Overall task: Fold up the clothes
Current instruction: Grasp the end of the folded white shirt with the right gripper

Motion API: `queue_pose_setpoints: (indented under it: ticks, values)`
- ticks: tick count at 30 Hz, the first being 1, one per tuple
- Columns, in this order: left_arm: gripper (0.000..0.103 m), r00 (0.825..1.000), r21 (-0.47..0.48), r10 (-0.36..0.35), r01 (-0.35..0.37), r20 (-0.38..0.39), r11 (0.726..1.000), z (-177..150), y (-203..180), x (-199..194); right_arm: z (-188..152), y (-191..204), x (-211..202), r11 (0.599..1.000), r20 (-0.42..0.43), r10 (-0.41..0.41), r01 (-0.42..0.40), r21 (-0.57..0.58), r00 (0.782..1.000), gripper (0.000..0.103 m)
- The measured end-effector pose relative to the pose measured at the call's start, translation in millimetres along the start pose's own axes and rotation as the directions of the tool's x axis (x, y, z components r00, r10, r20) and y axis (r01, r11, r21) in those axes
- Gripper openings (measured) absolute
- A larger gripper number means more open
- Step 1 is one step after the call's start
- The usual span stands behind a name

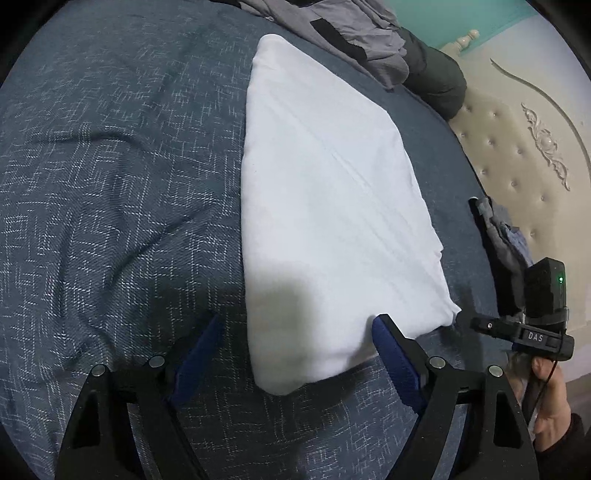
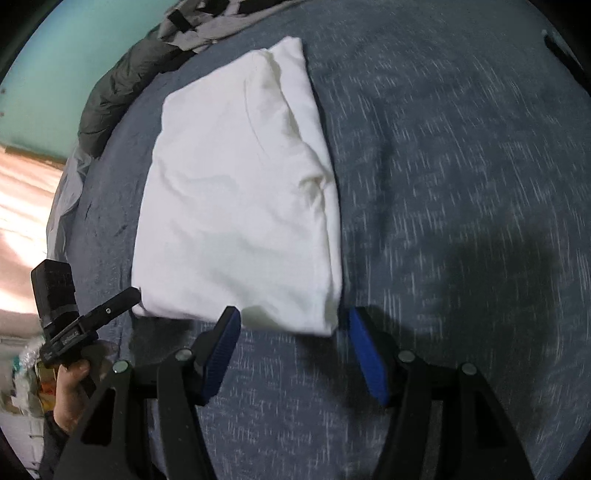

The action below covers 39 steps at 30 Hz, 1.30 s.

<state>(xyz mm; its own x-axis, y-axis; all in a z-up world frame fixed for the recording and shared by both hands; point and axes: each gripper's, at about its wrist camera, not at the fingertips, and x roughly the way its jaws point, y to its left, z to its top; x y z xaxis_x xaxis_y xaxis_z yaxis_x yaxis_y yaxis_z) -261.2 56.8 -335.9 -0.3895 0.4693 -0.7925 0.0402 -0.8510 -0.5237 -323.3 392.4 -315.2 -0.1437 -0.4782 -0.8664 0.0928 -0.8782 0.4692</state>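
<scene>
Folding looks partly done: we see the white cloth (image 1: 332, 206) flat on the bed (image 1: 110, 184), both tools, left tool (image 1: 295, 339) and right tool (image 2: 291, 332), spread at its near edge, pinching nothing.

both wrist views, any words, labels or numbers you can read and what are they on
"DAS": white letters on the black body of the right gripper, as the left wrist view shows it.
A short white label on the body of the left gripper, in the right wrist view: too small and tilted to read.
No text shows on the white garment, the blue bedspread or the grey clothing.
</scene>
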Motion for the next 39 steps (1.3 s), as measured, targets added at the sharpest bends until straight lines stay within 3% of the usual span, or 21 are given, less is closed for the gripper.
queue_pose_setpoints:
  ticks: [9, 18, 19, 21, 23, 25, 31, 32, 33, 34, 36, 39]
  values:
    - [0.086, 1.000, -0.003, -0.013, 0.013, 0.001, 1.000, -4, 1, -7, 8, -5, 13, 0.993, -0.021, 0.085, -0.082, 0.088, 0.996, 0.062]
    - [0.086, 1.000, -0.007, -0.031, 0.031, -0.001, 1.000, -6, 11, -5, 24, -5, 20, 0.994, -0.008, 0.095, -0.094, 0.061, 0.995, 0.062]
    - [0.086, 0.999, -0.008, -0.038, 0.038, -0.001, 0.999, -3, 10, -2, 24, -3, 19, 0.994, -0.006, 0.098, -0.098, 0.050, 0.995, 0.060]
    - [0.086, 0.999, -0.005, -0.047, 0.047, -0.002, 0.999, 7, 9, 7, 21, 4, 23, 0.990, -0.027, 0.140, -0.139, 0.026, 0.990, 0.044]
    - [0.084, 0.999, 0.006, -0.047, 0.047, -0.010, 0.999, 9, 7, 11, 18, 3, 25, 0.991, -0.045, 0.133, -0.133, 0.021, 0.990, 0.043]
    - [0.075, 0.999, 0.012, -0.049, 0.050, -0.017, 0.999, 10, 4, 16, 19, 1, 27, 0.990, -0.038, 0.137, -0.136, 0.024, 0.990, 0.043]
    - [0.073, 0.997, -0.011, -0.071, 0.071, -0.020, 0.997, 12, 7, 19, 21, 0, 27, 0.991, 0.000, 0.130, -0.130, 0.021, 0.991, 0.042]
    - [0.067, 0.997, -0.009, -0.074, 0.073, -0.020, 0.997, 12, 7, 18, 21, 1, 25, 0.991, 0.000, 0.130, -0.130, 0.004, 0.991, 0.038]
    - [0.061, 0.997, -0.001, -0.077, 0.077, -0.019, 0.997, 12, 6, 18, 21, 1, 21, 0.991, 0.003, 0.136, -0.136, -0.008, 0.991, 0.026]
    - [0.060, 0.997, 0.008, -0.079, 0.079, -0.018, 0.997, 11, 4, 16, 20, 0, 17, 0.989, 0.007, 0.144, -0.143, -0.018, 0.990, 0.021]
    - [0.051, 0.996, 0.024, -0.084, 0.085, -0.018, 0.996, 11, 1, 14, 19, -1, 12, 0.988, 0.010, 0.150, -0.150, -0.044, 0.989, 0.016]
    - [0.051, 0.995, 0.013, -0.099, 0.100, -0.018, 0.995, 12, 5, 15, 17, -2, 13, 0.987, 0.009, 0.150, -0.149, -0.063, 0.989, 0.016]
